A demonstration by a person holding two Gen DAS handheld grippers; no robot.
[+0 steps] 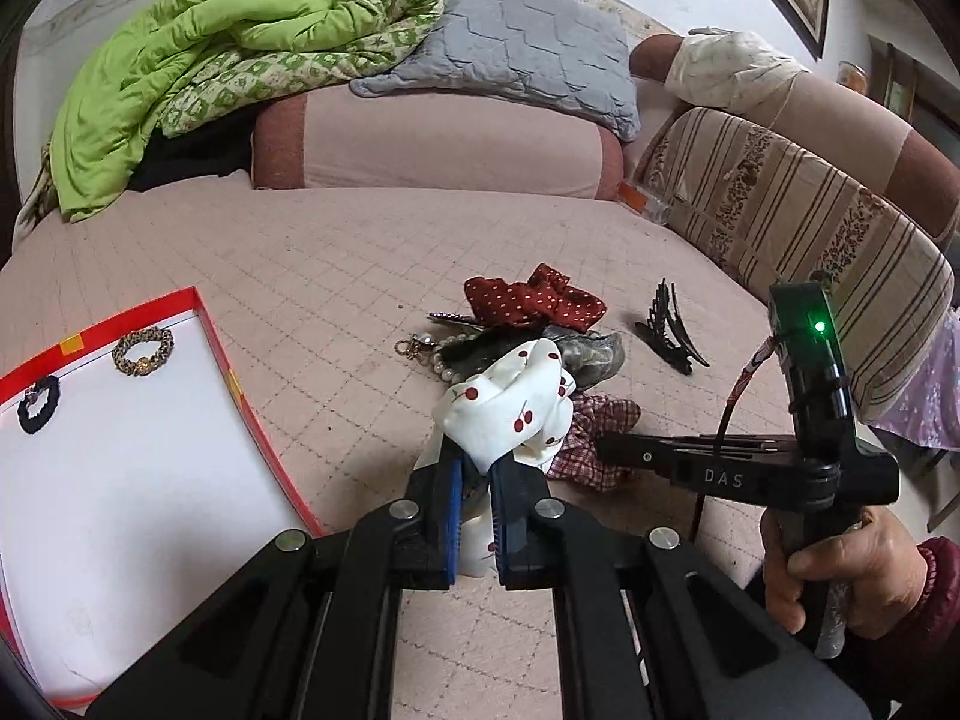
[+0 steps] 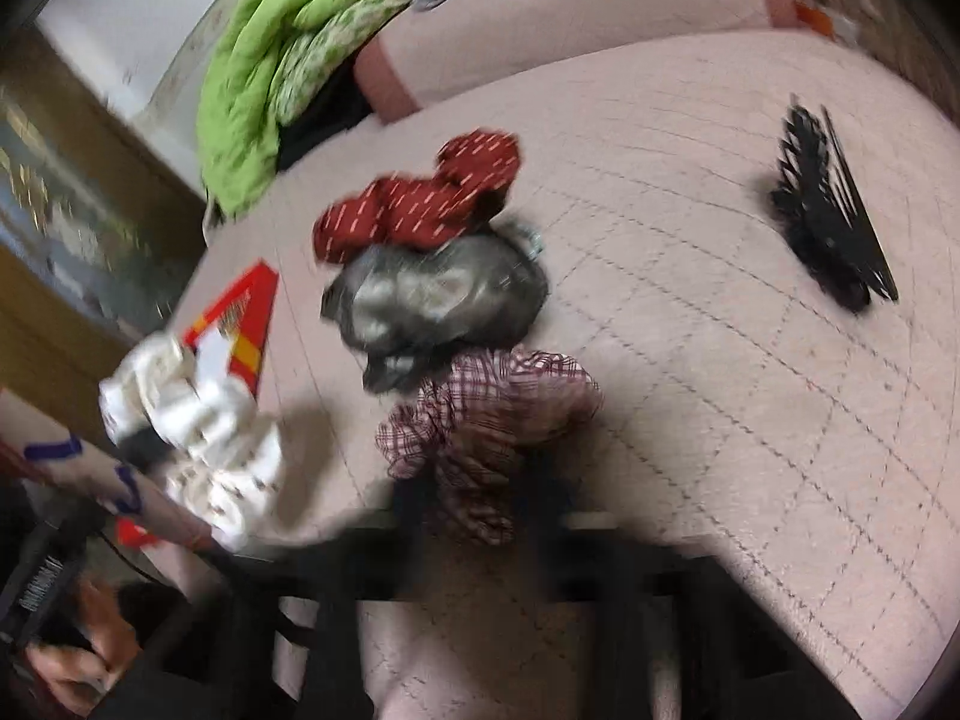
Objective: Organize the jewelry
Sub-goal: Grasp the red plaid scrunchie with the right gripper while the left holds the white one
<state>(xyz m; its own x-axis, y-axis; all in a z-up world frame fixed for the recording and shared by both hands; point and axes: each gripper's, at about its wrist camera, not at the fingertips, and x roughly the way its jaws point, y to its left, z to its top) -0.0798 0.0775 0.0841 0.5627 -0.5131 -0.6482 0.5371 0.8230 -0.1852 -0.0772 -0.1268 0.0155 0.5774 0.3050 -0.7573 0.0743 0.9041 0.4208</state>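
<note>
My left gripper (image 1: 474, 471) is shut on a white cherry-print scrunchie (image 1: 510, 408), which bulges above the blue pads just off the pink bedcover. At the left lies a red-rimmed white tray (image 1: 207, 330) holding a leopard scrunchie (image 1: 142, 351) and a black scrunchie (image 1: 37, 405). My right gripper (image 1: 605, 450) comes in from the right, and its tips meet a plaid scrunchie (image 1: 600, 429). The right wrist view is blurred: the plaid scrunchie (image 2: 498, 414) sits bunched between the right gripper (image 2: 483, 498) fingers, jaws shut on it. The white scrunchie (image 2: 198, 420) hangs at the left there.
A pile lies mid-bed: red dotted scrunchie (image 1: 534, 300), grey scrunchie (image 1: 594, 357), pearl string (image 1: 441, 366), gold clasp (image 1: 411, 348). A black claw clip (image 1: 669, 330) lies apart to the right. Pillows, a green quilt (image 1: 180, 78) and a striped cushion (image 1: 810, 222) border the bed. A hand (image 1: 840, 570) grips the right handle.
</note>
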